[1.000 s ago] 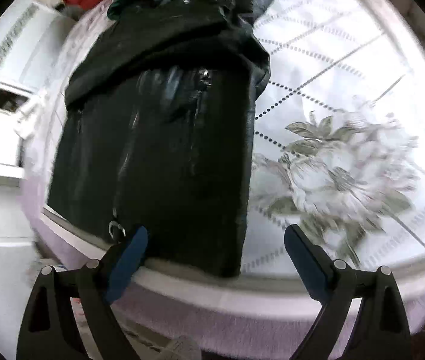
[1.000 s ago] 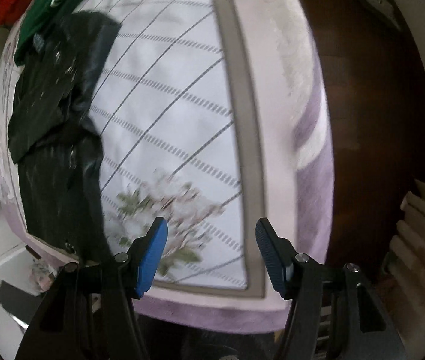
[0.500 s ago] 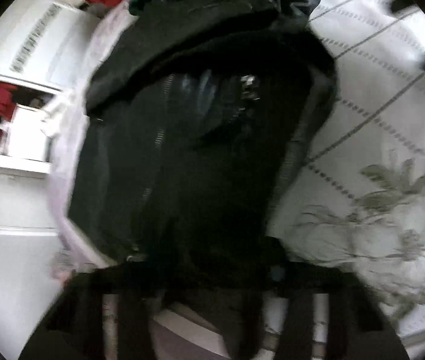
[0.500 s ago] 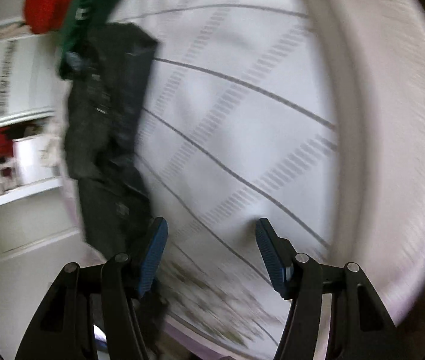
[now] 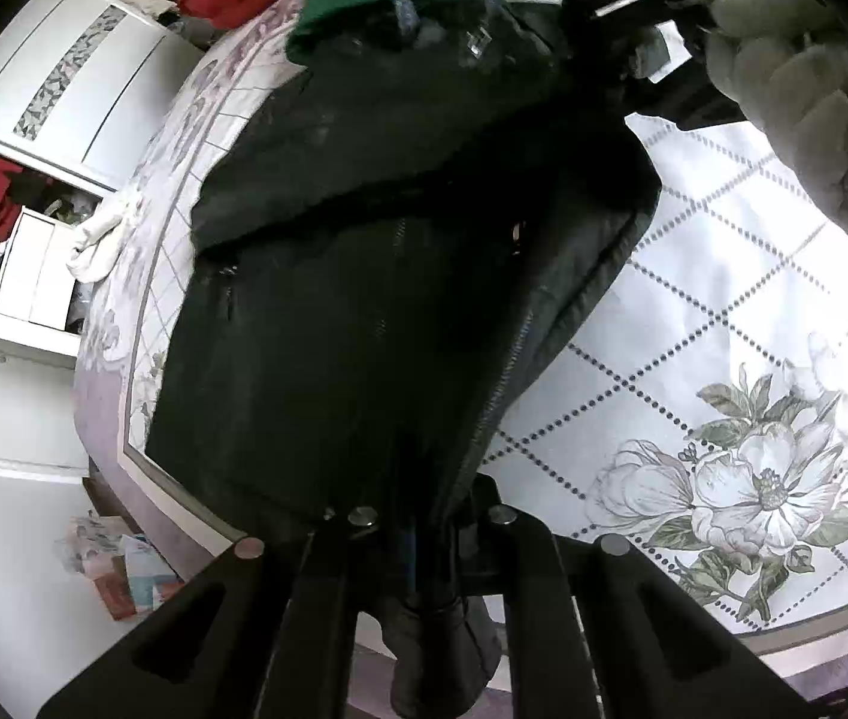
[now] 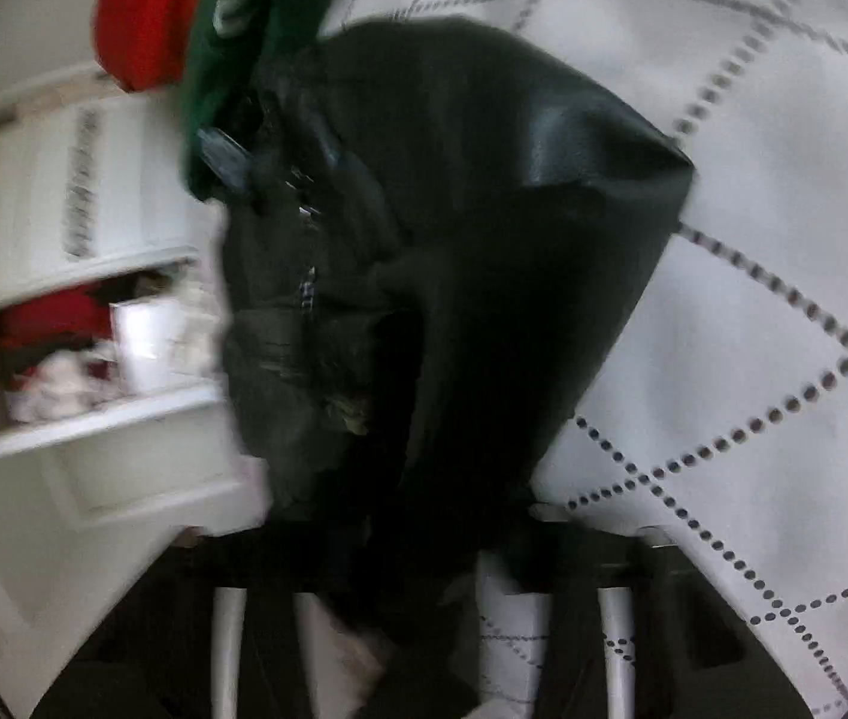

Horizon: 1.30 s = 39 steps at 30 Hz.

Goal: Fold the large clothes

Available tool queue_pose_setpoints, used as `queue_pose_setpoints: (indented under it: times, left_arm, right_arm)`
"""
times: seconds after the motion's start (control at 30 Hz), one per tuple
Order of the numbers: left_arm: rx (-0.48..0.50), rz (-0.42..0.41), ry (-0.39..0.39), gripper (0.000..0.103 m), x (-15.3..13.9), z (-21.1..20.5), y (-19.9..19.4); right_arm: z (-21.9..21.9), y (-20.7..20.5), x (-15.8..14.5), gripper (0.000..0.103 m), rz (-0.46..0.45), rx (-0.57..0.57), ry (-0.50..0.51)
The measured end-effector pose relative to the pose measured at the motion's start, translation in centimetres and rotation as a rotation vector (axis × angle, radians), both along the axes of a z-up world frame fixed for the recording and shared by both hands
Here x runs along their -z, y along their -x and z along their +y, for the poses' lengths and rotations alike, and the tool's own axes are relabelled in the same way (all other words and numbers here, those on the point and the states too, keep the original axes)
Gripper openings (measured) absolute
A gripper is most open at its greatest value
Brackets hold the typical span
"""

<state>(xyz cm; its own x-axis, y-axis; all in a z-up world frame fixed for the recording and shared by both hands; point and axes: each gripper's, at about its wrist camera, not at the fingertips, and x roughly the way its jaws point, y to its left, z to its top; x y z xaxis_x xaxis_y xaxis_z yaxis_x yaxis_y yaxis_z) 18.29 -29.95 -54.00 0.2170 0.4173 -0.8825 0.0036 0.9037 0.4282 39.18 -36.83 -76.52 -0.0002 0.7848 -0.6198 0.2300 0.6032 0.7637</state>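
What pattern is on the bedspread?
White bedspread with dotted diamond lines and a flower print; clearest in the left wrist view.

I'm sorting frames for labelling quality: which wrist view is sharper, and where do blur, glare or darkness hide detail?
Left wrist view: mostly sharp; the black jacket is underexposed, the bedspread glares white toward the right rim, and fisheye bends the bed edge. Right wrist view: motion-blurred throughout, the shelves smeared, the jacket a dark mass with one shiny highlight; the right gripper is lost against the fabric.

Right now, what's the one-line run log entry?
left gripper: shut on black jacket hem | right gripper: closing on jacket | bedspread: jacket lifting
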Motion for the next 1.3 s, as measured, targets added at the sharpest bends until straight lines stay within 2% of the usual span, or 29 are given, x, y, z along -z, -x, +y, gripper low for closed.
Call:
queue_pose_setpoints:
  times: [0.1, 0.23, 0.3, 0.43, 0.53, 0.7, 0.8, 0.87, 0.93, 1.0, 1.03, 1.1, 1.17, 1.2, 1.23, 1.3]
  left_arm:
    - [-0.007, -0.02, 0.049, 0.003, -2.1, 0.5, 0.8]
    - [-0.019, -0.034, 0.167, 0.003, -5.8, 2.5, 2.6]
    - [-0.04, -0.042, 0.228, 0.003, -7.3, 4.0, 3.0]
    - [-0.122, -0.064, 0.342, 0.003, -9.4, 10.3, 2.1]
    - [-0.175, -0.089, 0.396, 0.004, -10.0, 15.5, 0.7]
    - [-0.294, -0.099, 0.46, 0.005, -7.9, 25.0, -1.7]
    - [-0.377, -0.08, 0.492, 0.011, -4.7, 30.1, -2.5]
    - [-0.441, -0.046, 0.565, 0.012, -1.8, 33.2, -2.8]
    - [-0.509, -0.024, 0.666, 0.014, 0.2, 35.8, -2.5]
    - [-0.558, -0.05, 0.775, 0.014, 0.3, 37.4, -1.7]
    - [-0.576, -0.059, 0.829, 0.016, 0.1, 37.7, -1.3]
    - [-0.614, -0.085, 0.882, 0.02, -0.6, 38.2, -0.4]
    - [-0.666, -0.125, 0.886, 0.04, -1.6, 38.7, 0.5]
    - [-0.696, -0.148, 0.884, 0.055, -2.1, 39.1, 0.9]
    - [-0.725, -0.177, 0.863, 0.06, -2.8, 39.5, 1.2]
    - [-0.738, -0.208, 0.818, 0.06, -3.6, 39.6, 0.9]
  right_arm:
    - [0.2, 0.4, -3.9, 0.019, -0.023, 0.002, 0.021]
    - [1.8, 1.2, -10.8, 0.018, -0.068, -0.081, 0.174]
    - [3.5, 1.2, -13.3, 0.018, -0.069, -0.11, 0.231]
    - [10.0, 0.0, -17.6, 0.018, -0.101, -0.165, 0.344]
    - [15.6, -1.8, -19.3, 0.018, -0.1, -0.164, 0.371]
    - [26.7, -5.8, -18.8, 0.018, -0.106, -0.202, 0.425]
    - [32.7, -7.8, -15.8, 0.018, -0.08, -0.231, 0.463]
    - [36.3, -9.2, -12.3, 0.027, -0.018, -0.261, 0.476]
    - [37.8, -9.5, -10.0, 0.05, 0.027, -0.308, 0.457]
    - [38.0, -9.5, -10.0, 0.06, 0.028, -0.313, 0.406]
    - [37.7, -9.4, -11.0, 0.063, 0.007, -0.315, 0.372]
    - [36.3, -9.3, -12.8, 0.064, -0.028, -0.295, 0.33]
    - [33.9, -9.0, -14.6, 0.065, -0.076, -0.263, 0.356]
    - [33.2, -9.0, -14.9, 0.065, -0.089, -0.25, 0.368]
    - [32.4, -9.1, -14.8, 0.065, -0.094, -0.24, 0.386]
    - [32.2, -9.4, -13.6, 0.065, -0.083, -0.254, 0.396]
